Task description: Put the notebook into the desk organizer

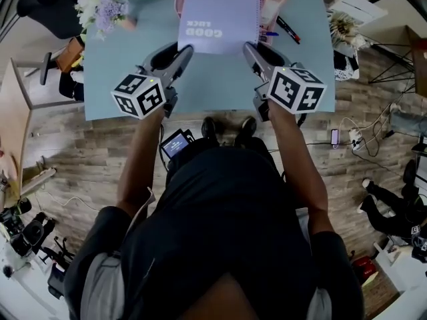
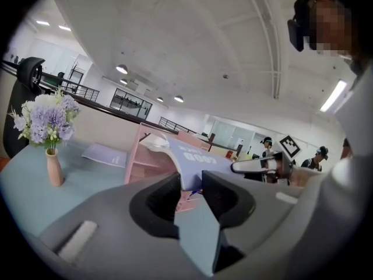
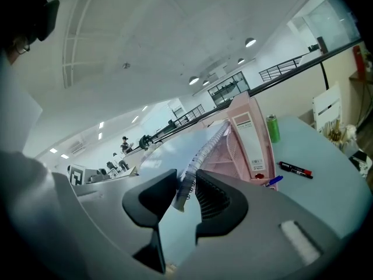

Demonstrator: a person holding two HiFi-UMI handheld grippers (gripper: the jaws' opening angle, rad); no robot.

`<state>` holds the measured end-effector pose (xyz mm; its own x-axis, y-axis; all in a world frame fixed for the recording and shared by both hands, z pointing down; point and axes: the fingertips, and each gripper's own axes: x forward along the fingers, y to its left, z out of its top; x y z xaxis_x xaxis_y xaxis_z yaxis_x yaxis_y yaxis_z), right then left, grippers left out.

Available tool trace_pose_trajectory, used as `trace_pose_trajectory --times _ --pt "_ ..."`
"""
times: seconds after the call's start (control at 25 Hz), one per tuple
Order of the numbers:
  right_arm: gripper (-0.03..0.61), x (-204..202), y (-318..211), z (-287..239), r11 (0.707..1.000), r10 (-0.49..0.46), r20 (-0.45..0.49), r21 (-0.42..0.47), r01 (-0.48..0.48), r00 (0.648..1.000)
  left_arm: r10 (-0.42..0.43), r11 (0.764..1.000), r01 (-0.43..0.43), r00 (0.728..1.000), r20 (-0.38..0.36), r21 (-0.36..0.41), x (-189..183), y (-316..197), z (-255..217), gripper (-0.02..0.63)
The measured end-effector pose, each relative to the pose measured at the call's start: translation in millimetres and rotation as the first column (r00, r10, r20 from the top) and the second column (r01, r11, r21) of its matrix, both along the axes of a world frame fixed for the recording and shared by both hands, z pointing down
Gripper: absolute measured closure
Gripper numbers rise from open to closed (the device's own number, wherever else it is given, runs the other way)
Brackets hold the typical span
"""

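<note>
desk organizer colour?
Pink desk organizer; it shows best in the left gripper view.

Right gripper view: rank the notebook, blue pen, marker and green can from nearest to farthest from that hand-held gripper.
1. Notebook, held in the jaws.
2. Blue pen, to the right.
3. Marker, further right.
4. Green can, far back.

Right claw (image 3: 186, 182) tight on notebook (image 3: 204, 150) spiral

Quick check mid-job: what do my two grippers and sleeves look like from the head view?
Both the left gripper and right gripper are grey plastic with dark-lined tapering jaws; each carries a white cube with black square markers. The arms are bare below grey short sleeves under a black top.
</note>
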<state>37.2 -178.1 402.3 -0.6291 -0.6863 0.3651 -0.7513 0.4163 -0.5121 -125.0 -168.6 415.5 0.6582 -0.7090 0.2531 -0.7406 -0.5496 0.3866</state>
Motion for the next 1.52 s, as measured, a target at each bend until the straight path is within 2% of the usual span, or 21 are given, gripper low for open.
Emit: trace_pose_trajectory --times 0.84,1.2,1.52 --pt "0.476 -9 72 -15 0.997 -0.034 -0.028 0.064 0.036 0.999 0.026 1.0 -0.026 0.999 0.041 0.01 -8 78 -12 0.445" --pt "0.474 -16 95 -6 0.997 -0.048 -0.03 0.052 0.049 0.998 0.033 0.999 -0.033 0.998 0.059 -0.001 -16 103 -5 0.445" --pt "0.474 -28 110 5 0.997 -0.078 -0.036 0.023 0.079 0.996 0.027 0.999 -0.025 0.999 0.045 -0.043 -26 124 7 0.445"
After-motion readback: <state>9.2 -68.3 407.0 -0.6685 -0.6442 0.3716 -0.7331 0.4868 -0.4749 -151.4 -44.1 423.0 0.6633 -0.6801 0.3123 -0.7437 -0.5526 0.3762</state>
